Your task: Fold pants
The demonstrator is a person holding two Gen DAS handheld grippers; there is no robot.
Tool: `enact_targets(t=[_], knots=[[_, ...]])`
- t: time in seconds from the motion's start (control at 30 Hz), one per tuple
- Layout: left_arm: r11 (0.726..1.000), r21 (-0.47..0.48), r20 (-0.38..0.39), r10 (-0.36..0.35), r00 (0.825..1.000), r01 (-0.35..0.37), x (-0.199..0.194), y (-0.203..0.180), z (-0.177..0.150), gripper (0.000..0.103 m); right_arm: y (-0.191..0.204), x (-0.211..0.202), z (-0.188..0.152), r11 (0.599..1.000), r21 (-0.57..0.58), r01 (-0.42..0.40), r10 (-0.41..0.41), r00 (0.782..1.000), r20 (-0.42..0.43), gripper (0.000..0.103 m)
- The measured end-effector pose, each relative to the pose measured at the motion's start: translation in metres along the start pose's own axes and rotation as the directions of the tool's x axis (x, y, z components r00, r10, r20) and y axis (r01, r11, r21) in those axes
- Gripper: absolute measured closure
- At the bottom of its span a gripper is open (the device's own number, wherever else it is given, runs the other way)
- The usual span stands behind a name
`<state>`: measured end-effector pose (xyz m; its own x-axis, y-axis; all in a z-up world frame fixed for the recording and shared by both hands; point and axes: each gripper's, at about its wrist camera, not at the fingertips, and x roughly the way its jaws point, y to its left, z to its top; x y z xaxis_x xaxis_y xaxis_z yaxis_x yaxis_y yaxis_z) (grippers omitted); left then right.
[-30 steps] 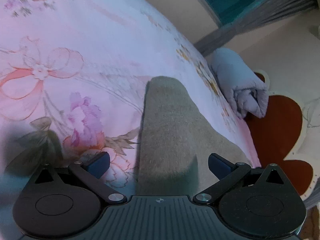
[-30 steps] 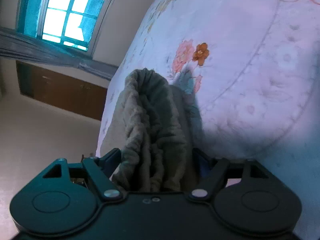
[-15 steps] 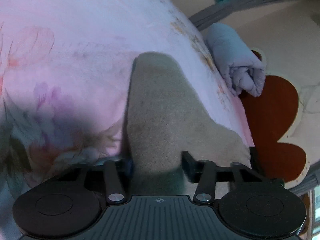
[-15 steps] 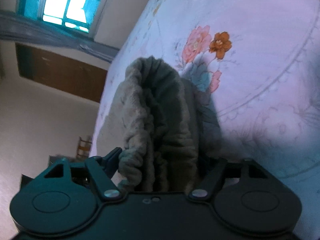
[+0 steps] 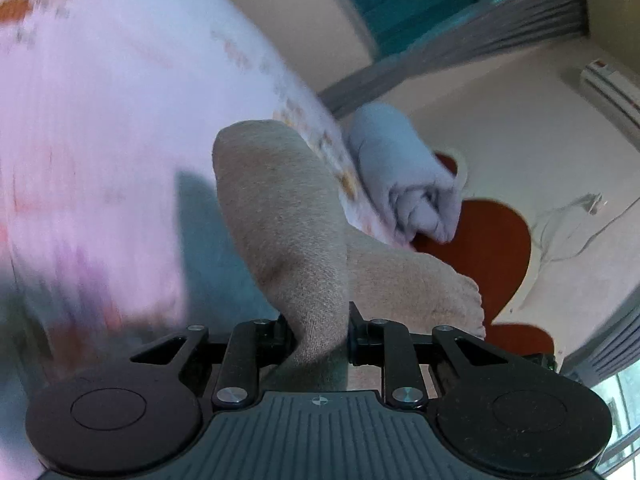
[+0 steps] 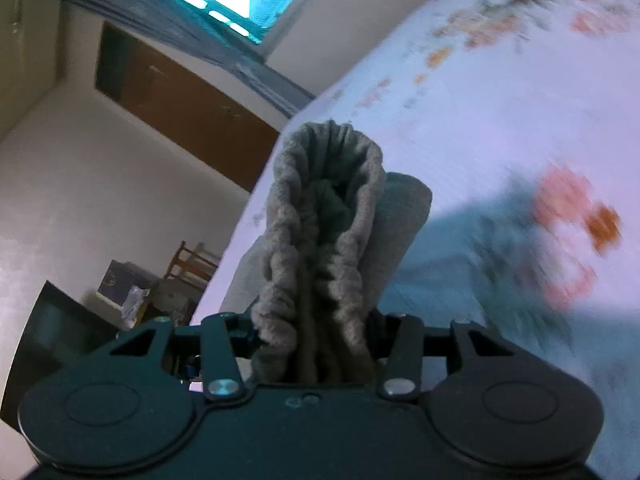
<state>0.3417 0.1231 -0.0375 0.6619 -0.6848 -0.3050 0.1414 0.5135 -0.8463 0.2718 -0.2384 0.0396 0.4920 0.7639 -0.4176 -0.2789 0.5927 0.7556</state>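
Left gripper (image 5: 319, 334): bottom centre; fingers, wide open a second ago, now clamped on a pinch of the pants (image 5: 288, 216).
Right gripper (image 6: 316, 344): bottom centre; fingers closed on the gathered waistband (image 6: 324, 216), as before.
Pants: mid-frame, raised off the bed (image 5: 100, 120); both ends held, fold can begin.
Blanket roll (image 5: 404, 176): upper right.

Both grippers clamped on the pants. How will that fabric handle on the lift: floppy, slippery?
Probably floppy: the pants drape and sag from the left gripper. Grip likely holds: the fuzzy, thick cloth bunches in gathers at the right gripper, so it looks unlikely to slip. Probably light for its bulk, judging by the loose folds.
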Motion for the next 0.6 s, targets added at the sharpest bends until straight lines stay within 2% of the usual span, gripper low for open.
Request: enact_targets(t=[0.1,0.2,0.33,0.47,0.5,0.53,0.57,0.6], knots=[[1.000,0.023,0.040,0.014,0.999,-0.015,-0.005,0.001,0.030,0.079,0.008,0.026,0.030,0.999,-0.017,-0.037,0.037,0.999,0.002,0.066],[0.998,0.044,0.064,0.052,0.997,-0.055,0.001,0.012,0.066,0.079,0.001,0.068,0.059,0.998,0.002,-0.069,0.069,0.998,-0.009,0.066],[0.990,0.057,0.086,0.121,0.989,-0.126,0.020,0.042,0.113,0.079,-0.019,0.127,0.087,0.994,0.037,-0.103,0.103,0.994,-0.025,0.066],[0.975,0.043,0.083,0.216,0.973,-0.220,0.050,0.085,0.136,0.079,-0.049,0.181,0.101,0.994,0.065,-0.090,0.093,0.994,-0.050,0.065],[0.963,0.042,0.077,0.264,0.962,-0.267,0.060,0.101,0.136,0.076,-0.062,0.194,0.101,0.996,0.071,-0.056,0.060,0.997,-0.056,0.061],[0.956,0.021,0.074,0.291,0.954,-0.293,0.066,0.116,0.133,0.059,-0.081,0.207,0.098,0.995,0.097,0.023,-0.017,0.998,-0.060,0.055],[0.956,0.000,0.077,0.293,0.953,-0.294,0.073,0.129,0.129,0.058,-0.102,0.216,0.093,0.987,0.145,0.063,-0.053,0.996,-0.078,0.056],[0.963,0.013,0.102,0.266,0.959,-0.269,0.076,0.136,0.125,0.056,-0.112,0.216,0.090,0.985,0.172,0.014,-0.006,0.999,-0.049,0.055]])
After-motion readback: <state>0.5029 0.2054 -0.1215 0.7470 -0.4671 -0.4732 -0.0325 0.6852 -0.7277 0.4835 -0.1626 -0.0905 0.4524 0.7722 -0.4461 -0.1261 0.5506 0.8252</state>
